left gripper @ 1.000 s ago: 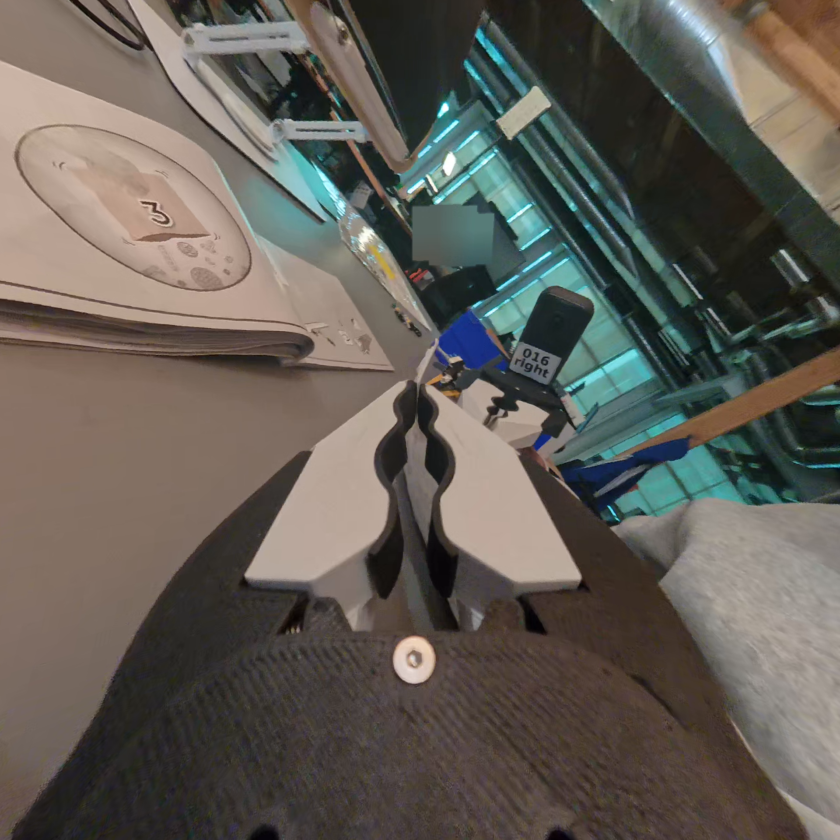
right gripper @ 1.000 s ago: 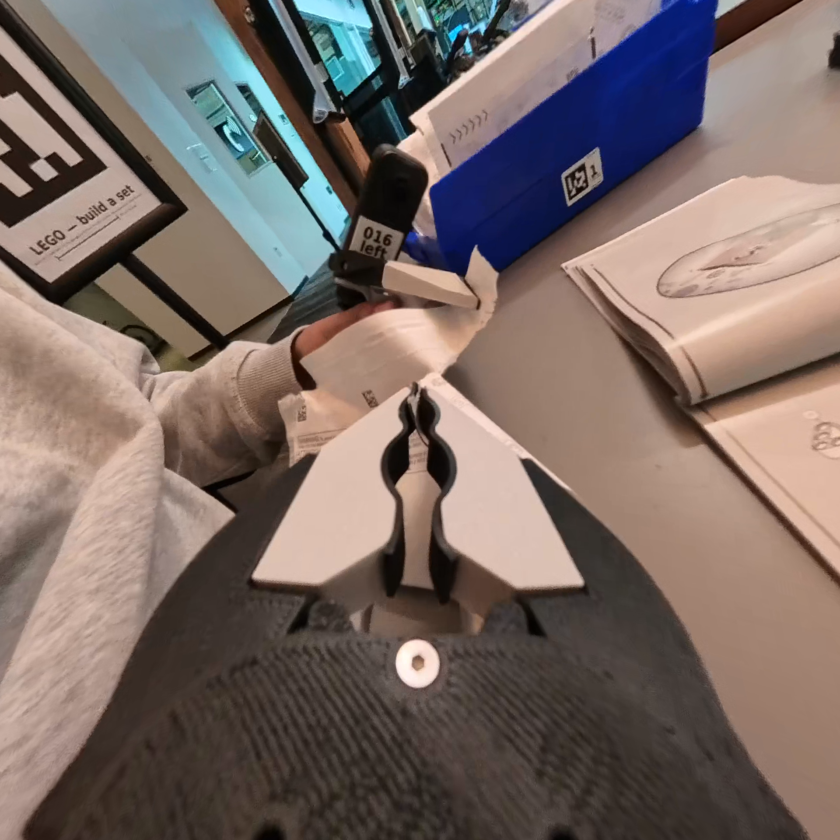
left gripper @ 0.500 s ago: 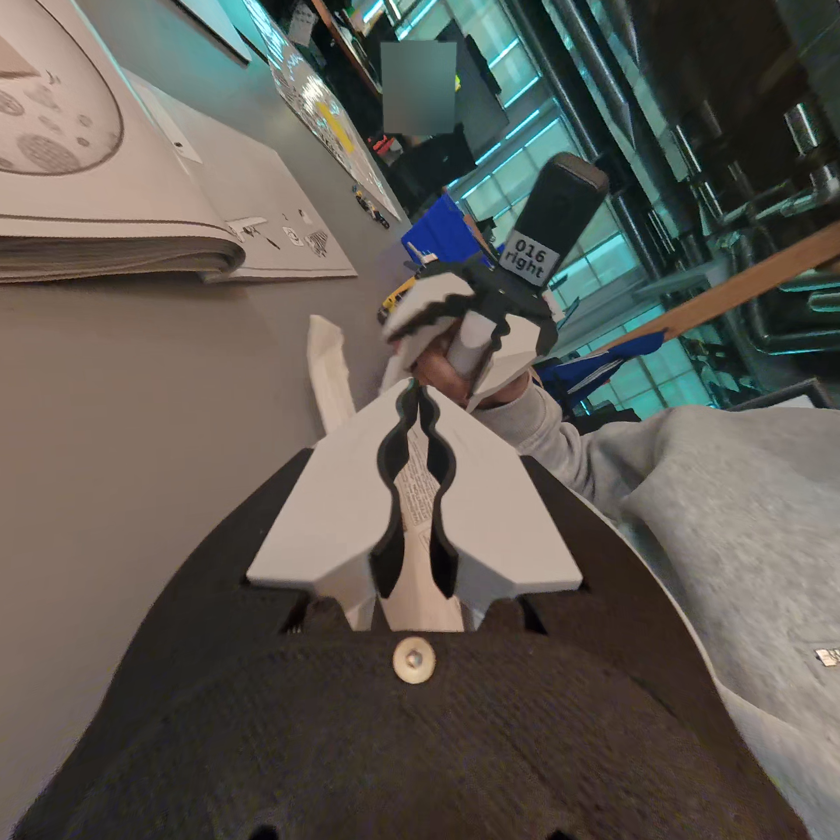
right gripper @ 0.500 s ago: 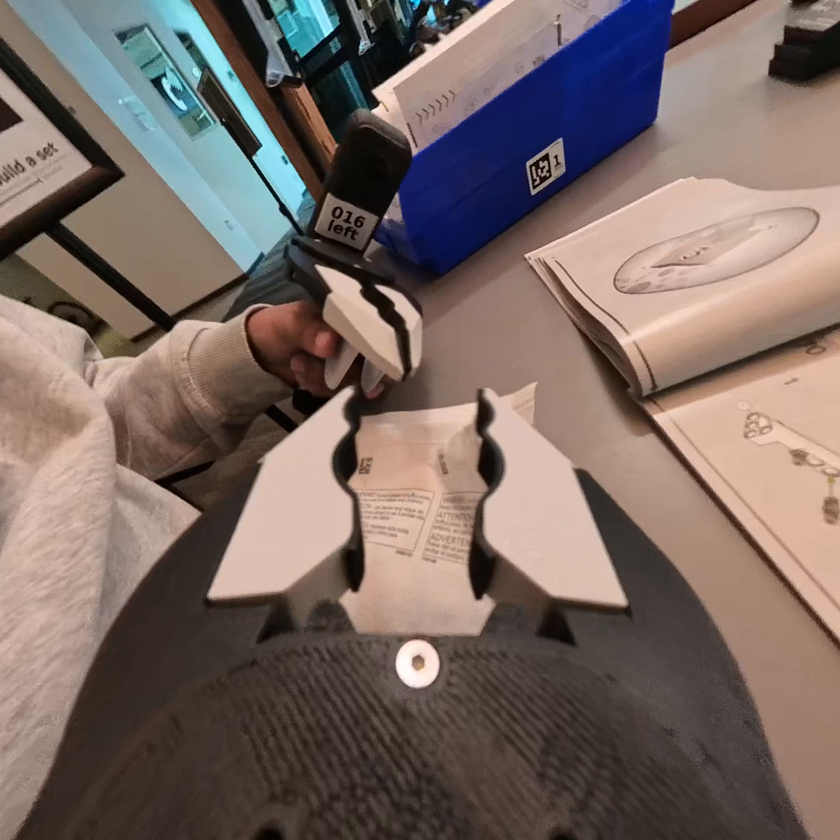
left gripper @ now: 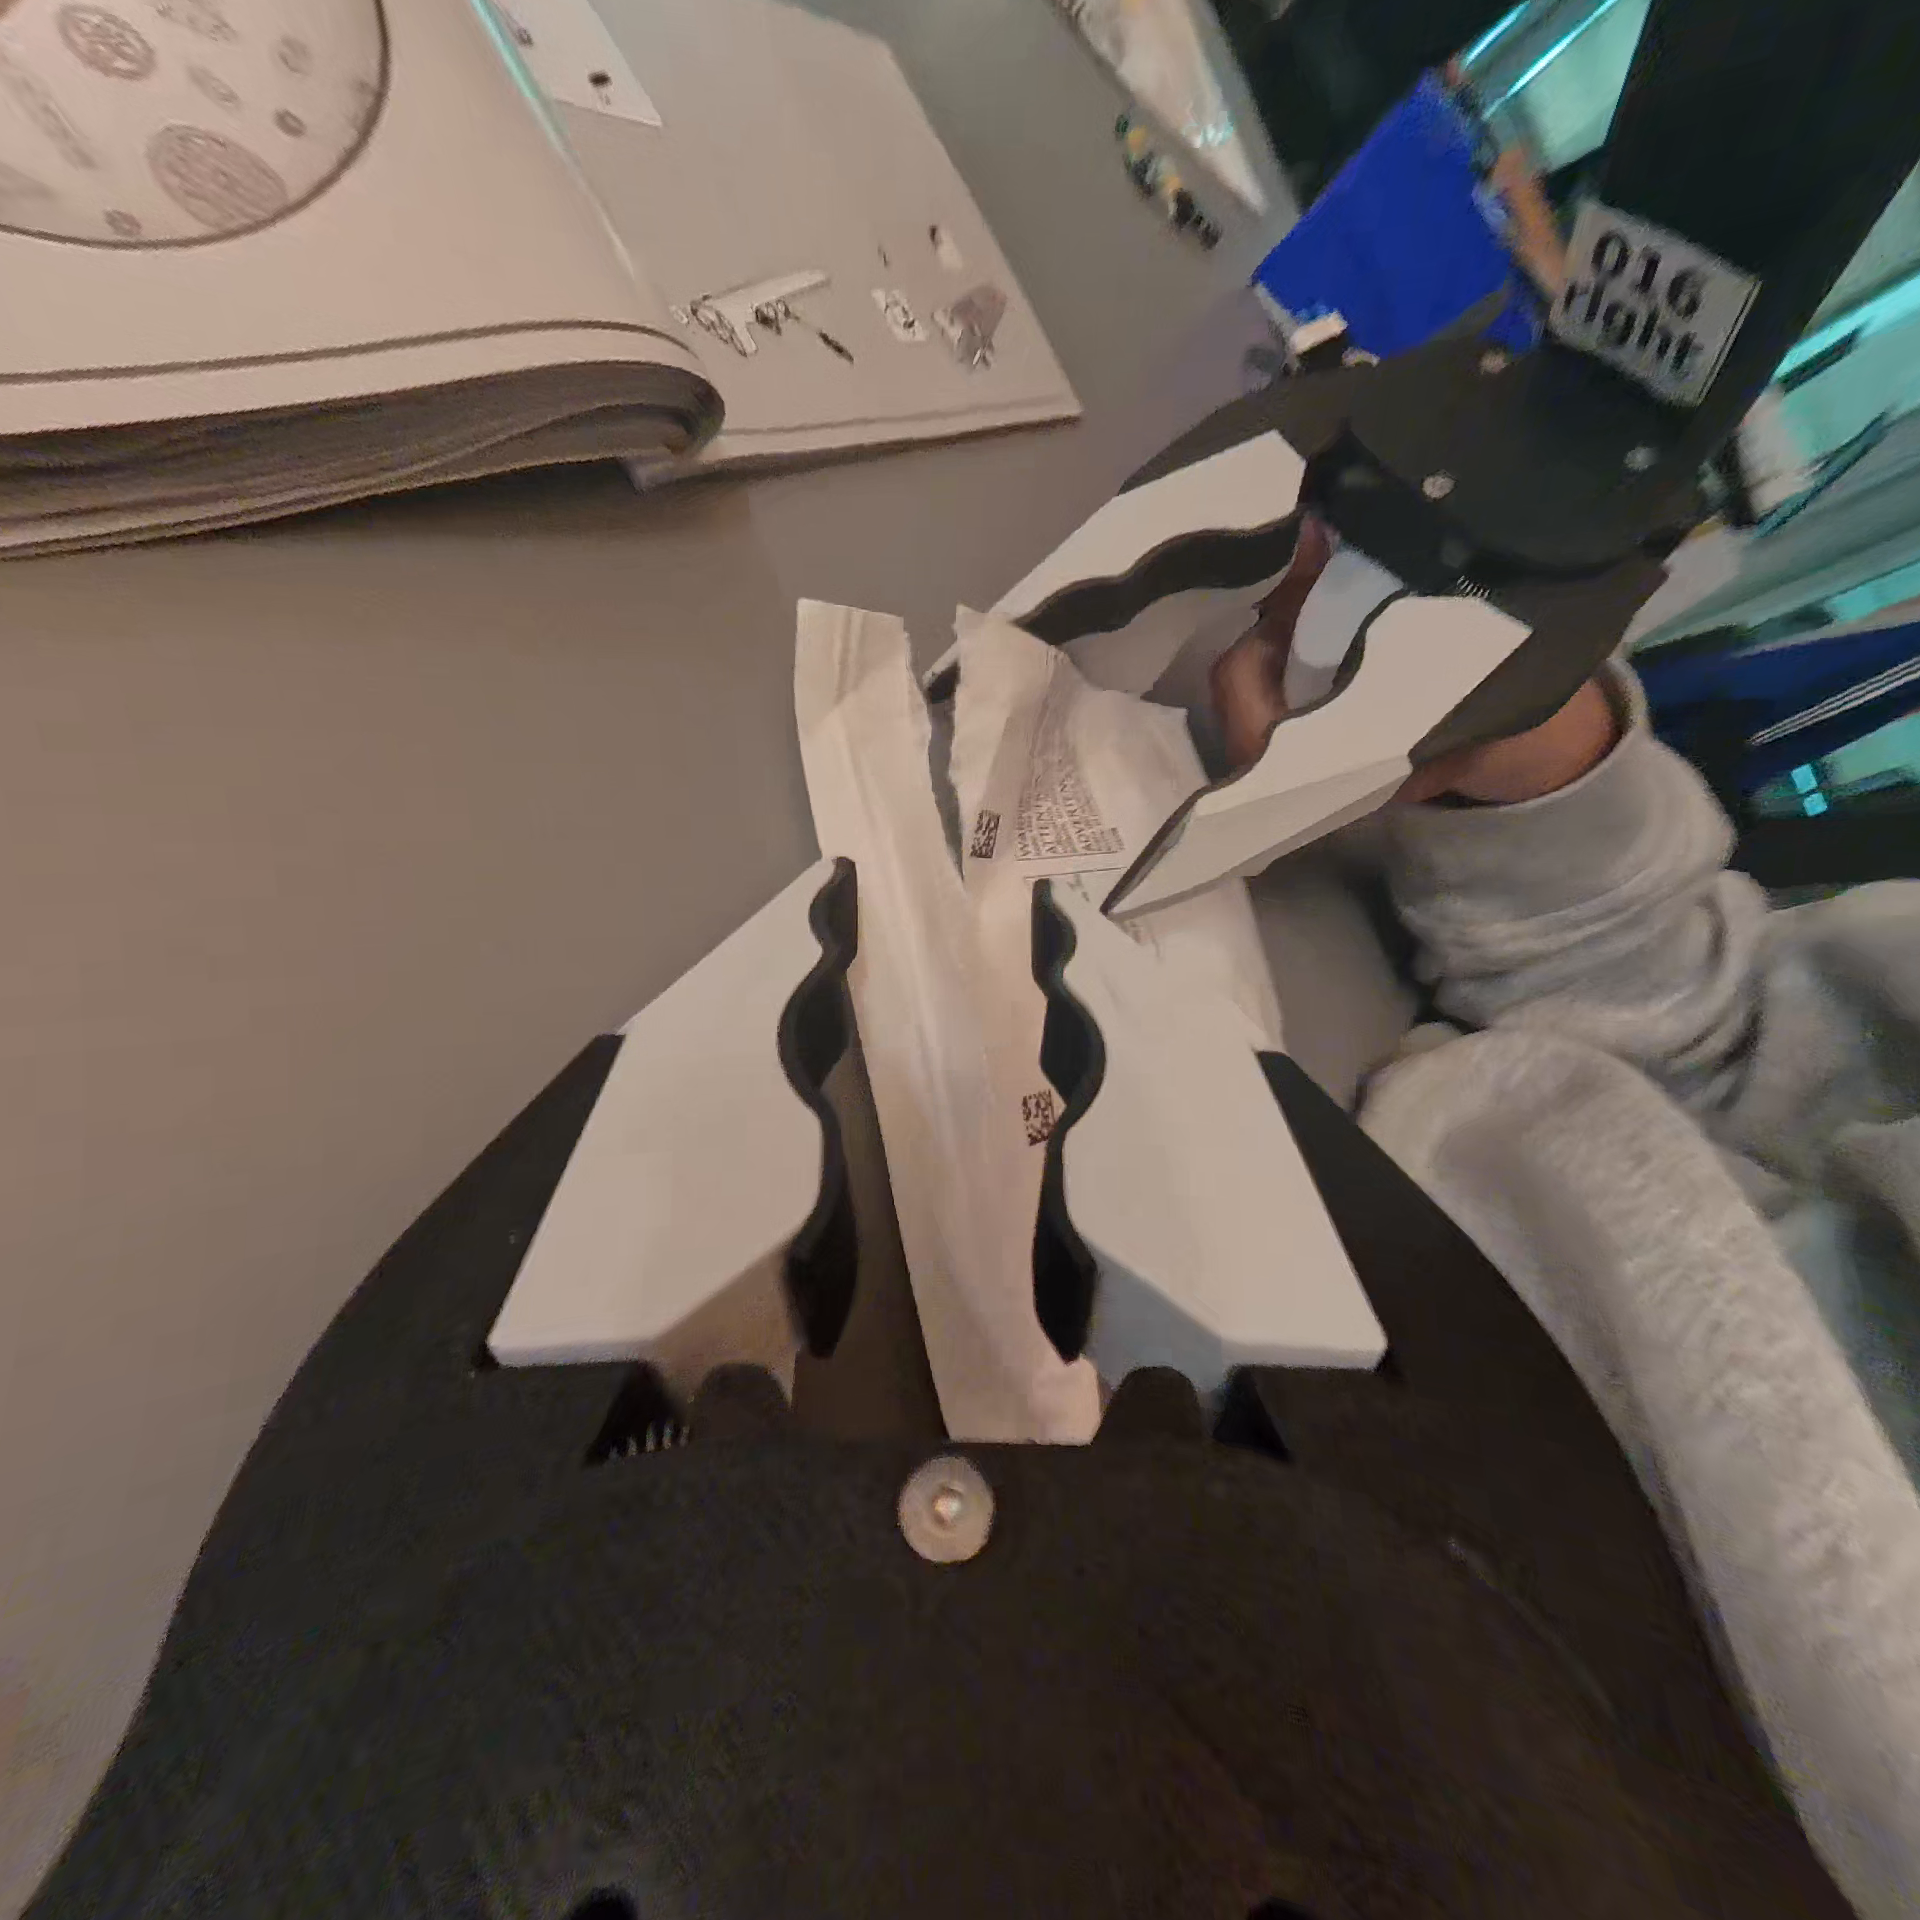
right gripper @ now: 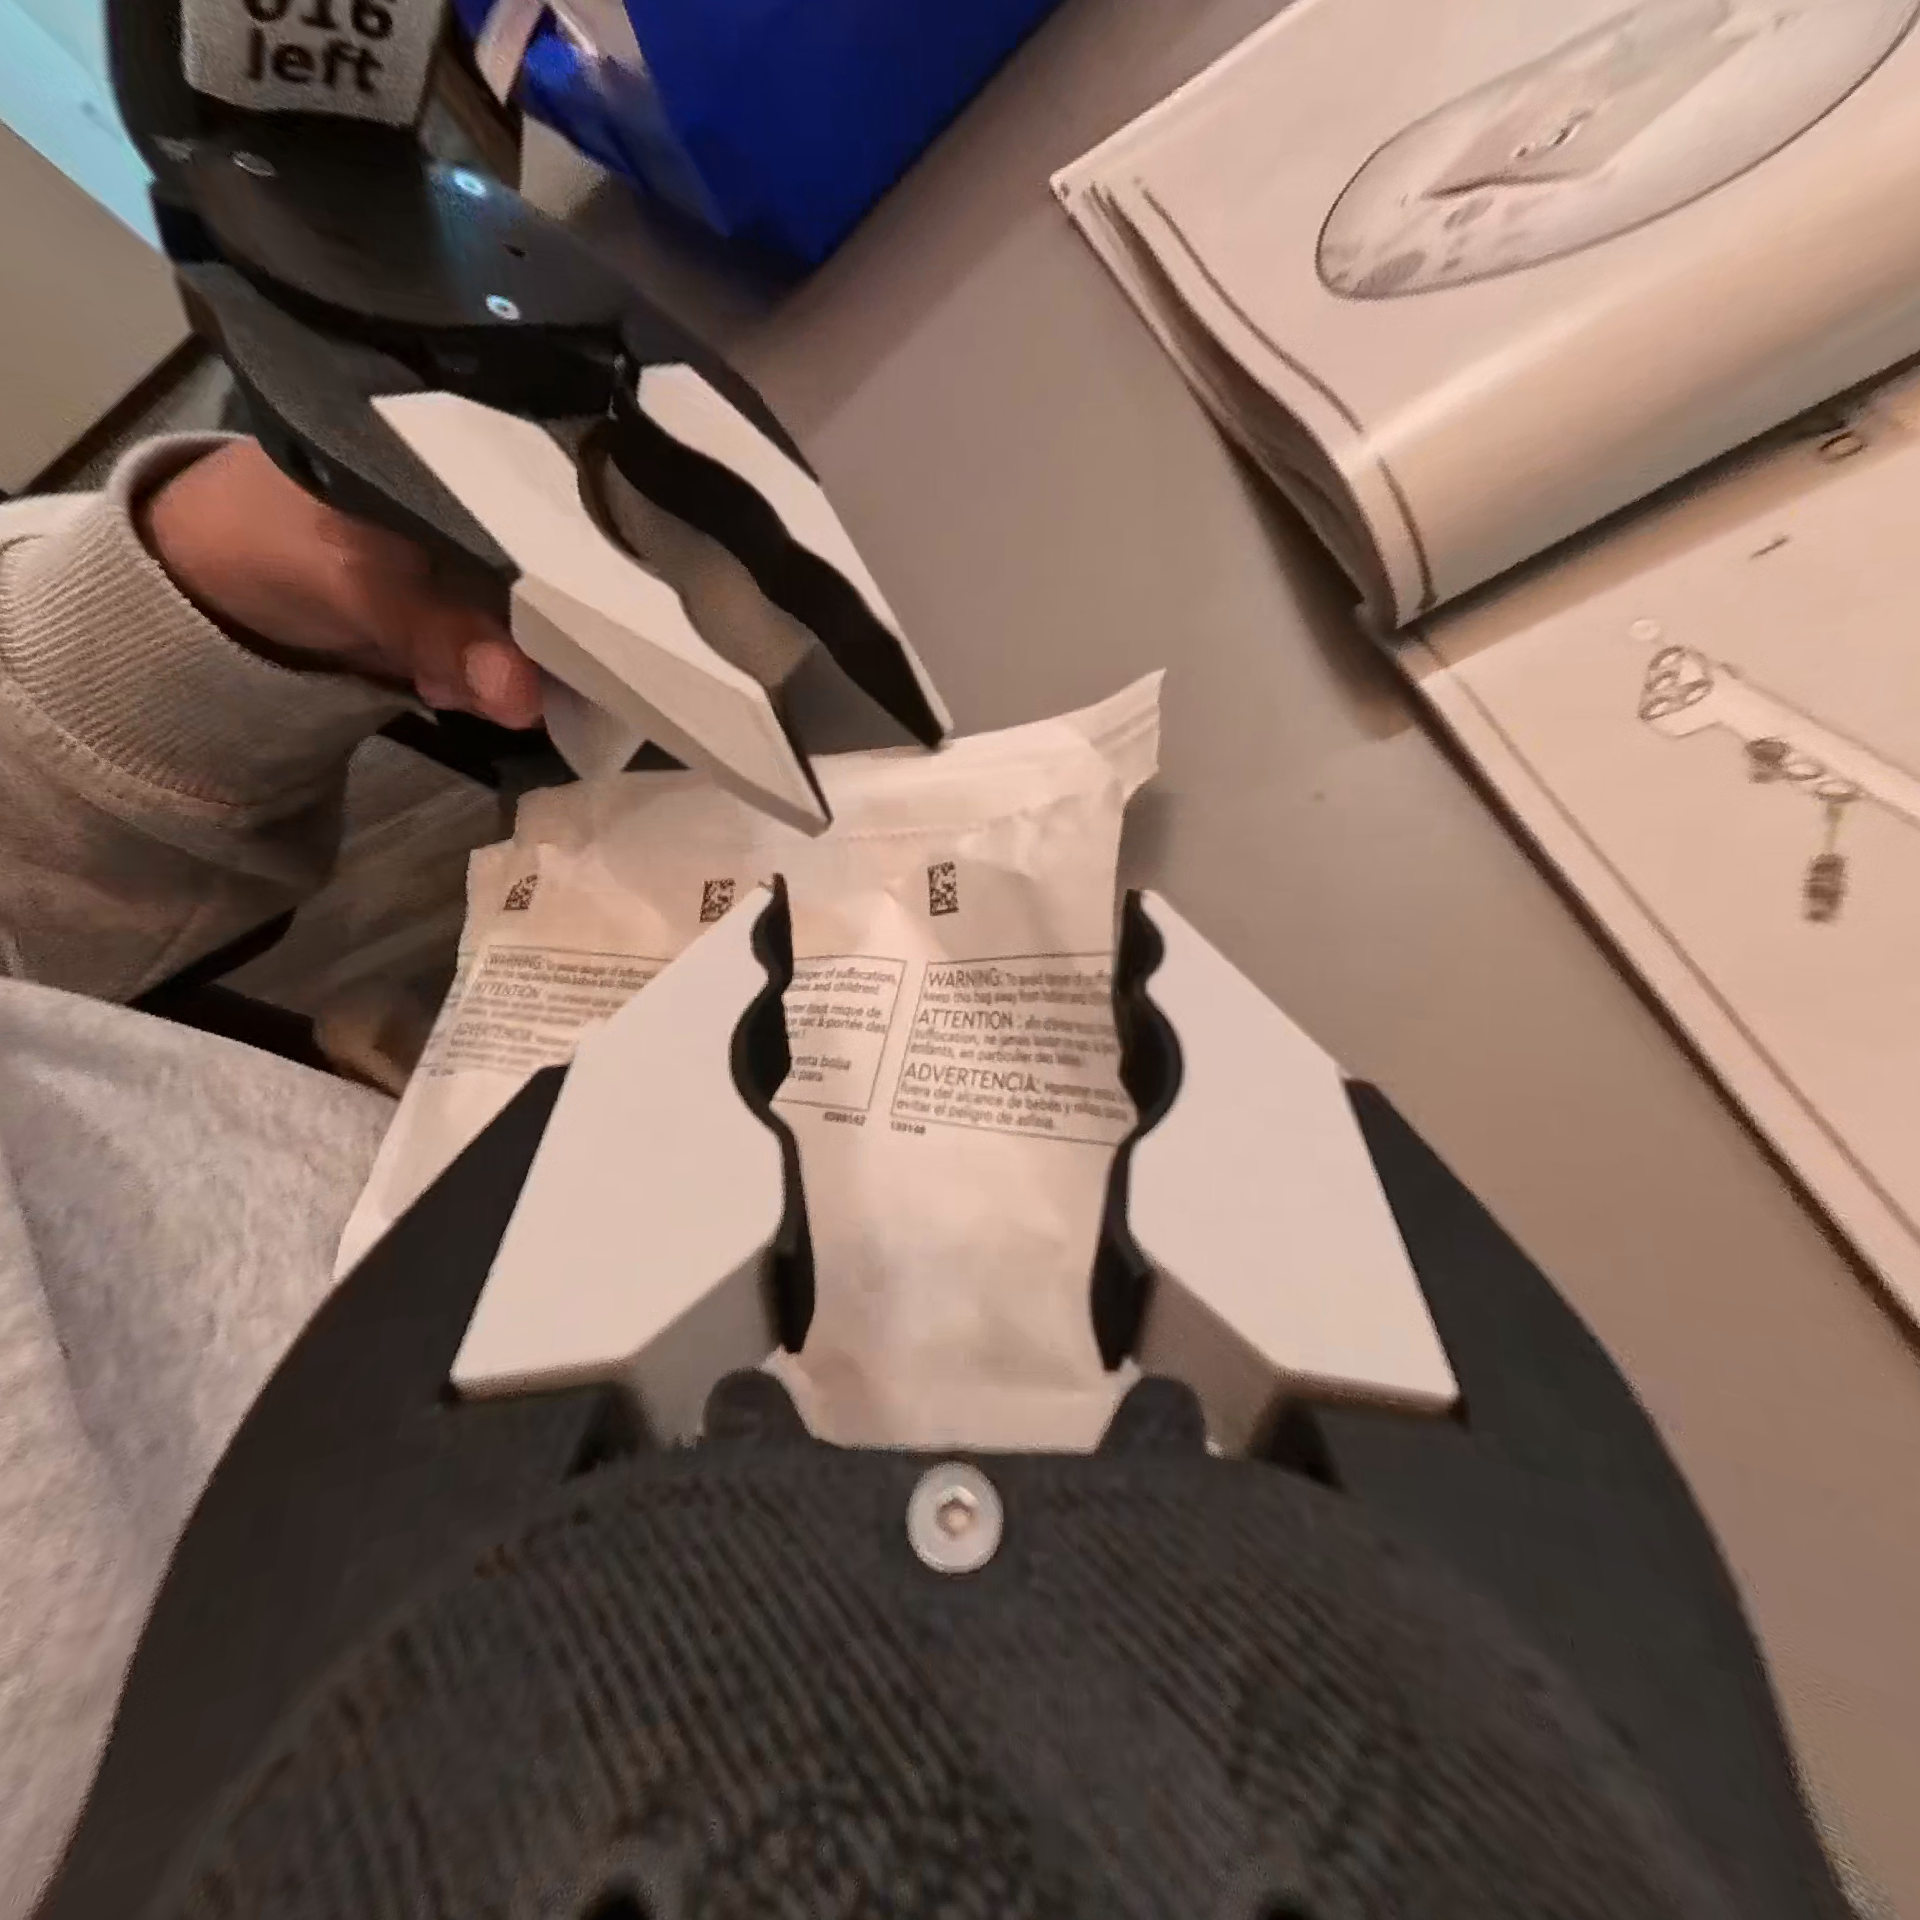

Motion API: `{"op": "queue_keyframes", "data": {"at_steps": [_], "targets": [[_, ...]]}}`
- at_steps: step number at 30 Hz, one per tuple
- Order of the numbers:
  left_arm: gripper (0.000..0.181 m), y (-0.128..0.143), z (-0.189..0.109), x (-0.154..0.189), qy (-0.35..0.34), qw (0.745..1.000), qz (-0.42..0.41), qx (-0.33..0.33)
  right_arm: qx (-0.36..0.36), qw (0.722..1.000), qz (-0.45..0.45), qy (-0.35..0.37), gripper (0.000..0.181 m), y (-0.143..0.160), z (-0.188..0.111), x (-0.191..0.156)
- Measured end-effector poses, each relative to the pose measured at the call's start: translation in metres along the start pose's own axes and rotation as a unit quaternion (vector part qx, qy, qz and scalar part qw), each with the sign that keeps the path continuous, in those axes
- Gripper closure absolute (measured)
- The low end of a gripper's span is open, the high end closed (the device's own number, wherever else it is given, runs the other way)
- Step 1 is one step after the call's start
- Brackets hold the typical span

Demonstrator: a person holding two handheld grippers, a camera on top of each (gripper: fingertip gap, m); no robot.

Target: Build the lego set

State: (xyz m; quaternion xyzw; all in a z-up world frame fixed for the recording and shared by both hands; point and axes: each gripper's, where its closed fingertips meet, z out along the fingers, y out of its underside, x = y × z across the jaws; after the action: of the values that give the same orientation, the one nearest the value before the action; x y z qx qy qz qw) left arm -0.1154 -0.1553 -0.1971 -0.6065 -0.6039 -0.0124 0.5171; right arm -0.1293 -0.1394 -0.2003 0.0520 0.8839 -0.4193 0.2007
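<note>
A white paper parts bag [right gripper: 966, 1195] lies on the grey table [right gripper: 1039, 468], its top edge partly torn. My right gripper [right gripper: 953, 896] is open just above it, the bag showing between the fingers. My left gripper [left gripper: 940, 883] is open too, with a torn strip of the bag [left gripper: 935, 1039] lying between its fingers. The two grippers point at each other over the bag: the right gripper [left gripper: 1023, 795] shows open in the left wrist view, and the left gripper [right gripper: 878, 782] shows with its tips apart at the bag's top edge in the right wrist view.
An open instruction booklet [left gripper: 312, 312] lies on the table beside the bag, also in the right wrist view [right gripper: 1558, 312]. A blue bin [right gripper: 831, 104] stands behind the left gripper. A person's grey sleeve [left gripper: 1558, 935] is at the table edge. Both grippers' tips are close together, under 4 cm apart.
One second ago both grippers were shut on the bag and held it up. The right gripper opened first, then the left; the bag now lies on the table and the grippers have come closer.
</note>
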Motion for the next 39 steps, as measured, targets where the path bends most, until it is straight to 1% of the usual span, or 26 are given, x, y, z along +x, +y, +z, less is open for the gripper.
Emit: {"op": "queue_keyframes", "data": {"at_steps": [1, 2, 4, 5, 6, 8, 9, 10, 12, 13, 15, 16, 17, 18, 19, 21, 24, 26, 28, 30, 32, 33, 34, 36, 38, 39], "targets": [[0.149, 0.002, 0.001, 0.000, -0.009, 1.000, 0.011, -0.006, -0.009, 1.000, 0.005, -0.008, 0.125, 0.003, 0.002, -0.001], [0.150, 0.003, 0.002, -0.001, -0.015, 1.000, 0.014, -0.009, -0.014, 1.000, 0.008, -0.014, 0.134, 0.005, 0.004, -0.003], [0.150, 0.003, 0.002, 0.000, -0.008, 1.000, 0.007, -0.007, -0.023, 0.999, 0.003, -0.023, 0.166, 0.008, 0.004, -0.004], [0.150, 0.003, 0.002, 0.000, 0.000, 1.000, 0.001, -0.006, -0.012, 0.999, -0.003, -0.029, 0.179, 0.006, 0.002, -0.006], [0.149, 0.002, 0.001, 0.001, 0.008, 1.000, -0.006, -0.005, 0.008, 0.999, -0.005, -0.039, 0.181, 0.000, -0.002, -0.008], [0.149, 0.003, 0.000, 0.002, 0.019, 1.000, -0.012, -0.005, 0.052, 0.996, 0.004, -0.072, 0.181, -0.013, -0.011, -0.016], [0.145, 0.003, -0.001, 0.003, 0.025, 1.000, -0.013, -0.004, 0.073, 0.994, 0.006, -0.084, 0.181, -0.018, -0.016, -0.018], [0.141, 0.001, -0.002, 0.006, 0.040, 0.999, -0.017, 0.001, 0.086, 0.992, 0.004, -0.092, 0.181, -0.021, -0.021, -0.019], [0.143, 0.002, -0.004, 0.016, 0.089, 0.996, -0.029, 0.002, 0.101, 0.989, -0.012, -0.109, 0.181, -0.023, -0.027, -0.023], [0.147, 0.002, -0.004, 0.020, 0.108, 0.993, -0.037, 0.002, 0.106, 0.988, -0.026, -0.108, 0.181, -0.023, -0.029, -0.025], [0.181, -0.002, -0.007, 0.032, 0.153, 0.988, -0.028, 0.019, 0.097, 0.989, -0.046, -0.097, 0.181, -0.018, -0.029, -0.025], [0.181, -0.004, -0.008, 0.034, 0.155, 0.987, -0.027, 0.024, 0.094, 0.990, -0.047, -0.091, 0.181, -0.018, -0.029, -0.023], [0.181, -0.006, -0.008, 0.037, 0.160, 0.986, -0.020, 0.029, 0.097, 0.990, -0.045, -0.092, 0.176, -0.018, -0.030, -0.023], [0.181, -0.009, -0.011, 0.042, 0.176, 0.984, -0.017, 0.039, 0.102, 0.989, -0.037, -0.102, 0.164, -0.020, -0.032, -0.025], [0.181, -0.014, -0.014, 0.048, 0.195, 0.979, -0.025, 0.051, 0.106, 0.987, -0.021, -0.116, 0.151, -0.021, -0.033, -0.027], [0.181, -0.023, -0.020, 0.055, 0.225, 0.971, -0.040, 0.076, 0.099, 0.982, 0.024, -0.157, 0.134, -0.017, -0.033, -0.030], [0.181, -0.024, -0.022, 0.057, 0.225, 0.970, -0.026, 0.092, 0.106, 0.968, 0.080, -0.213, 0.126, -0.014, -0.032, -0.038], [0.181, -0.036, -0.028, 0.059, 0.239, 0.961, -0.040, 0.137, 0.149, 0.950, 0.097, -0.256, 0.126, -0.025, -0.043, -0.045], [0.181, -0.046, -0.033, 0.058, 0.250, 0.951, -0.064, 0.172, 0.194, 0.934, 0.114, -0.279, 0.126, -0.038, -0.055, -0.045], [0.181, -0.049, -0.031, 0.061, 0.249, 0.948, -0.066, 0.188, 0.240, 0.923, 0.124, -0.273, 0.134, -0.049, -0.062, -0.037], [0.181, -0.050, -0.029, 0.066, 0.255, 0.944, -0.073, 0.198, 0.272, 0.915, 0.130, -0.267, 0.154, -0.055, -0.066, -0.031], [0.181, -0.050, -0.027, 0.067, 0.256, 0.943, -0.075, 0.197, 0.282, 0.912, 0.129, -0.269, 0.160, -0.056, -0.069, -0.030], [0.181, -0.051, -0.026, 0.066, 0.249, 0.944, -0.076, 0.202, 0.287, 0.910, 0.130, -0.271, 0.160, -0.056, -0.071, -0.029], [0.181, -0.050, -0.022, 0.062, 0.227, 0.947, -0.072, 0.214, 0.296, 0.910, 0.125, -0.263, 0.181, -0.057, -0.072, -0.027], [0.181, -0.044, -0.018, 0.062, 0.231, 0.950, -0.073, 0.196, 0.285, 0.920, 0.114, -0.245, 0.181, -0.053, -0.070, -0.025], [0.181, -0.040, -0.018, 0.063, 0.244, 0.952, -0.074, 0.170, 0.269, 0.926, 0.108, -0.242, 0.181, -0.050, -0.068, -0.026]]}}
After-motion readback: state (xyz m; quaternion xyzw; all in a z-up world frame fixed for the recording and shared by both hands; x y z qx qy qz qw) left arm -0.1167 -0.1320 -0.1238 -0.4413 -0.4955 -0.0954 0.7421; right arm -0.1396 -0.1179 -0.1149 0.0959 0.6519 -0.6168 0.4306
